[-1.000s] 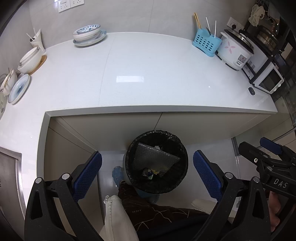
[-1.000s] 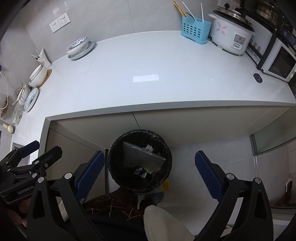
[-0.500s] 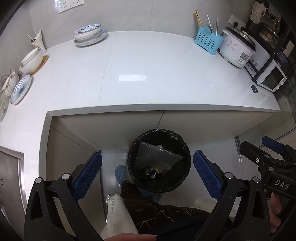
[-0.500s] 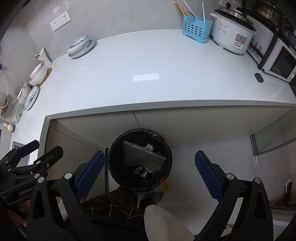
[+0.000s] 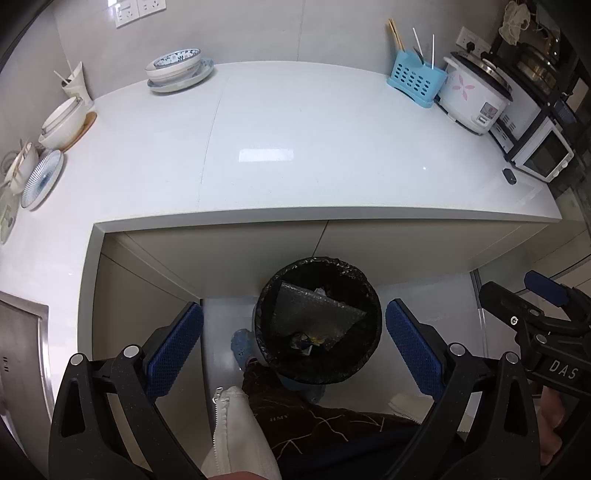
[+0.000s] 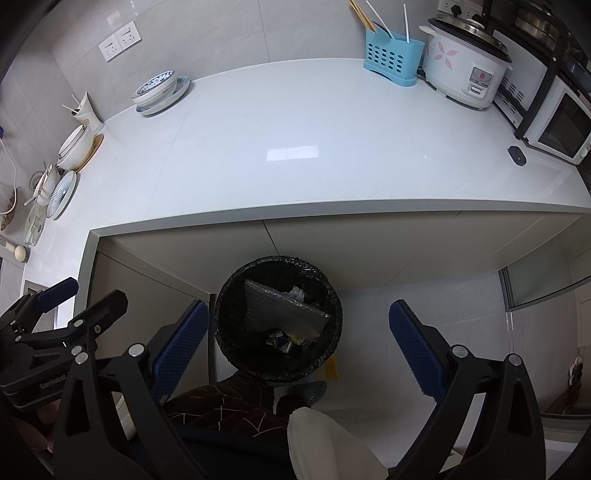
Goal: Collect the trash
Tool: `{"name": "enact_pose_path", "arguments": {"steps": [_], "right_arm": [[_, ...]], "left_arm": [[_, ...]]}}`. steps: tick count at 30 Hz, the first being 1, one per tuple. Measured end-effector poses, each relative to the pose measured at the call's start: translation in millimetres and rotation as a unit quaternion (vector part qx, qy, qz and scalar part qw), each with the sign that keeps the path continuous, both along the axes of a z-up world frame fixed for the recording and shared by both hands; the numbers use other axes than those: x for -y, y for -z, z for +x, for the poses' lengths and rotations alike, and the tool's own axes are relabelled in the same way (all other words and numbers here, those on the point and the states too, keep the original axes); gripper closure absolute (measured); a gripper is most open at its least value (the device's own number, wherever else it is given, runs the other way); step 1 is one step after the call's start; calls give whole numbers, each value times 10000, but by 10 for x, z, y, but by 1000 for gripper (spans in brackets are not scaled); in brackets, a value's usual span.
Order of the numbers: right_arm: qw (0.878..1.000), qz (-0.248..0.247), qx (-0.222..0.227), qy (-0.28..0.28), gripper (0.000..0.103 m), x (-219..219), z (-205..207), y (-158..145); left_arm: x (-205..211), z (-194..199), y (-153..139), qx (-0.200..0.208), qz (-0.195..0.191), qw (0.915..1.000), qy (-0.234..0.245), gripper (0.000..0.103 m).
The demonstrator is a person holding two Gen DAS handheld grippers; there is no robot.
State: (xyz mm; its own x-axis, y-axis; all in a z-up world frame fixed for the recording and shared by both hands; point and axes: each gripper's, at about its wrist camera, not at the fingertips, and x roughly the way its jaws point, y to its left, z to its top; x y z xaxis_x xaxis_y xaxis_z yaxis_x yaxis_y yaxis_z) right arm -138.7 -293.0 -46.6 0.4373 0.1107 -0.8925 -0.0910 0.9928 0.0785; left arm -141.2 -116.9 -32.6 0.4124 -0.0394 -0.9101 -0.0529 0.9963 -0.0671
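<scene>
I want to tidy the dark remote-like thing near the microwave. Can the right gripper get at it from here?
Probably yes. The right gripper is open and holds nothing, and the small dark object lies alone on the white counter, with bare surface in front of it. Only the microwave stands close behind.

I see a white counter [image 5: 295, 122] against a grey tiled wall [image 5: 258, 33], cupboards [image 6: 369, 251] beneath, pale floor [image 6: 443, 314].

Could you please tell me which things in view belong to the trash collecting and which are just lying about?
Part of the job:
trash bin, black-lined, holding a grey padded sheet
left gripper, open
right gripper, open

Just lying about:
rice cooker
blue utensil holder
stacked bowls
</scene>
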Motion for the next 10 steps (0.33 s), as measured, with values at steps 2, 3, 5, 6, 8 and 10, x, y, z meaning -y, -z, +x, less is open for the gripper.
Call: {"name": "enact_pose_path", "arguments": {"steps": [2,3,5,6,8,10], "right_arm": [[10000,-3,0,4,9,6,4,-2],[10000,-3,2,6,9,6,4,-3],[10000,-6,-1,8,9,13,10,-4],[10000,-2,1,7,9,13,9,-4],[10000,-8,-1,8,9,13,9,-4],[10000,-9,-5,9,9,20,15,-4]], "left_arm": [[-1,12,19,-42,-19,10000,3,6],[3,17,28,-64,-27,10000,13,6],[13,24,41,-92,-24,10000,25,6],[10,26,43,-98,-30,9999,34,6],[17,31,47,-104,1,9999,25,6],[21,33,46,-98,-1,9999,23,6]]}}
